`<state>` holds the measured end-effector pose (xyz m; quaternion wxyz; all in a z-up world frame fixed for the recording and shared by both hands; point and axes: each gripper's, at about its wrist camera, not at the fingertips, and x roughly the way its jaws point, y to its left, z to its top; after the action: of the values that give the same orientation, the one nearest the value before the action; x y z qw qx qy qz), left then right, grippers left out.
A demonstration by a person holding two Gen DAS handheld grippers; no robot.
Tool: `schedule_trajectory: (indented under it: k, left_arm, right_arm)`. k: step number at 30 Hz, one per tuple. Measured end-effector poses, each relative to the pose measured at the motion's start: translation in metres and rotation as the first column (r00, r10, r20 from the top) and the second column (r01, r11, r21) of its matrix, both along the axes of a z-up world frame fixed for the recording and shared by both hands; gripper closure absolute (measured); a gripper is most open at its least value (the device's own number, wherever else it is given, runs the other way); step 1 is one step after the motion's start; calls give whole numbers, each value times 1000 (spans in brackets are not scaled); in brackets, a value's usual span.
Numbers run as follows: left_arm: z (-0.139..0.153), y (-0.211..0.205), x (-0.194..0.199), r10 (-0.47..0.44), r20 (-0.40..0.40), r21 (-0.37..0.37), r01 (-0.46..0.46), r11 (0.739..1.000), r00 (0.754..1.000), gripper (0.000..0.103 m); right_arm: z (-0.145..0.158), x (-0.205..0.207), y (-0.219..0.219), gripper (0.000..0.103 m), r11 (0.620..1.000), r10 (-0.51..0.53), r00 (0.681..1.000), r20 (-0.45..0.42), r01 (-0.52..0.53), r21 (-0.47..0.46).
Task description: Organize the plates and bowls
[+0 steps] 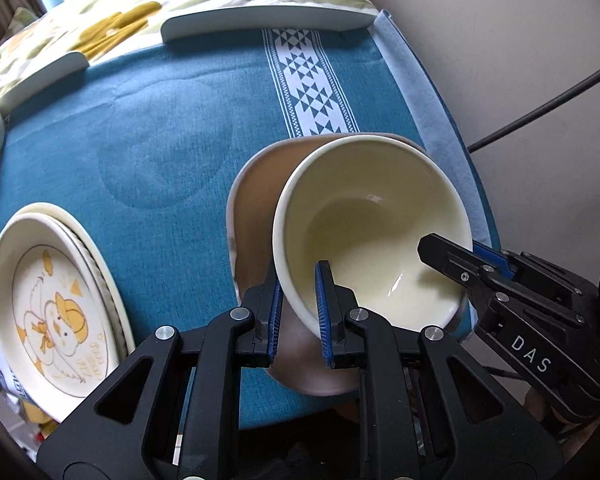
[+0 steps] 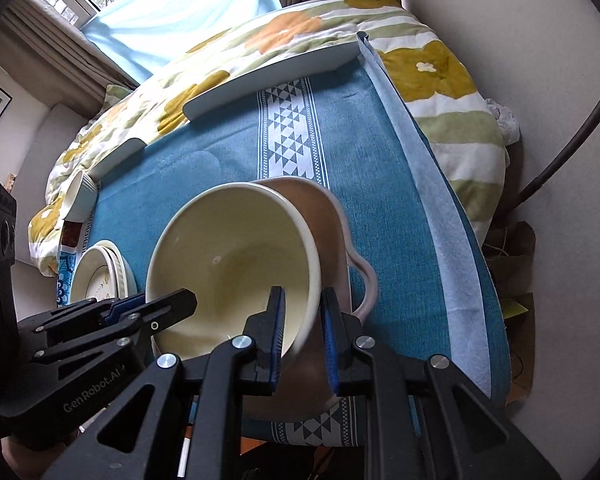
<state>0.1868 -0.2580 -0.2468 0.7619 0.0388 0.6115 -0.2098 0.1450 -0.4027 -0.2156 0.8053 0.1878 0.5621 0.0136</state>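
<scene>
Item: cream bowl, tilted, nested in a pinkish-brown handled bowl, above the blue cloth on the surface. Your left gripper has its fingers clamped on the cream bowl's near rim; your right gripper has its fingers clamped on the opposite rim. Also listed: stacked duck-print plates at the cloth's left edge; small white ribbed cup farther back.
</scene>
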Motion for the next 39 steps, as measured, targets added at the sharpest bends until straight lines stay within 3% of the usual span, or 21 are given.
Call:
schedule_trajectory:
  k: [16,22,29,32,36,38,39]
  left_arm:
    - [-4,-12,-3,-70,66,119,62,991,995,90]
    - [6,-6,-5,-48,80,99,40,994,996,90]
    - [61,23,-15,41,175,1,-42,999,984,90]
    - [93,50,-23,119,244,-49,-111,993,962,90]
    - [135,94,-36,239,349,-100,-218,971,906,88]
    - [151,116,-39,290,384,-107,-270,957,877,79]
    - [157,127,-40,316,392,-110,-297,948,864,55]
  right_arm:
    - [-4,-2,-1,87,999,29,999,-19,-29,-19]
    - [9,-8,-3,87,999,27,1000,8,-27,-21]
    - [58,-13,-2,87,998,67,989,132,-63,-30]
    - [85,-11,3,87,994,112,973,201,-109,-25]
    - [116,-3,21,87,978,203,936,287,-206,-22]
    - [128,4,35,86,967,246,913,326,-255,-13]
    - [133,8,43,82,960,264,901,345,-279,-7]
